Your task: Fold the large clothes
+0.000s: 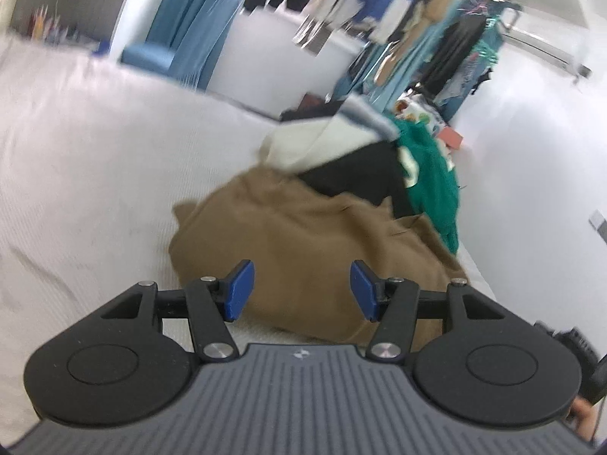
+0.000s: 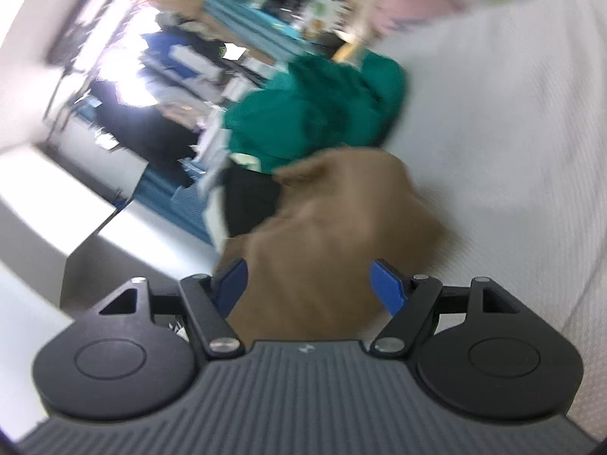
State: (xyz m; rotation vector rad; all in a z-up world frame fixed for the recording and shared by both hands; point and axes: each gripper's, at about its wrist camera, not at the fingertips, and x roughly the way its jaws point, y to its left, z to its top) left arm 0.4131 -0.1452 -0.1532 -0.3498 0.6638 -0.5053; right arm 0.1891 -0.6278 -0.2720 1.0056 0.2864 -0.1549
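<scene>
A rumpled brown garment of soft, matte cloth (image 1: pixel 303 242) lies heaped on a white, finely ribbed bedcover (image 1: pixel 95 174), its folds rounded and loose. Against its far edge sit a black garment (image 1: pixel 356 174), a cream cloth (image 1: pixel 315 144) and a crumpled teal knit jersey with pale lettering (image 1: pixel 428 178). The left tool (image 1: pixel 299 290) hangs above the brown heap with its blue flat pads (image 1: pixel 239 290) parted and nothing between them. The right tool (image 2: pixel 309 288) stands likewise spread and empty over the same brown cloth. Hanging clothes (image 1: pixel 398 19) blur behind.
</scene>
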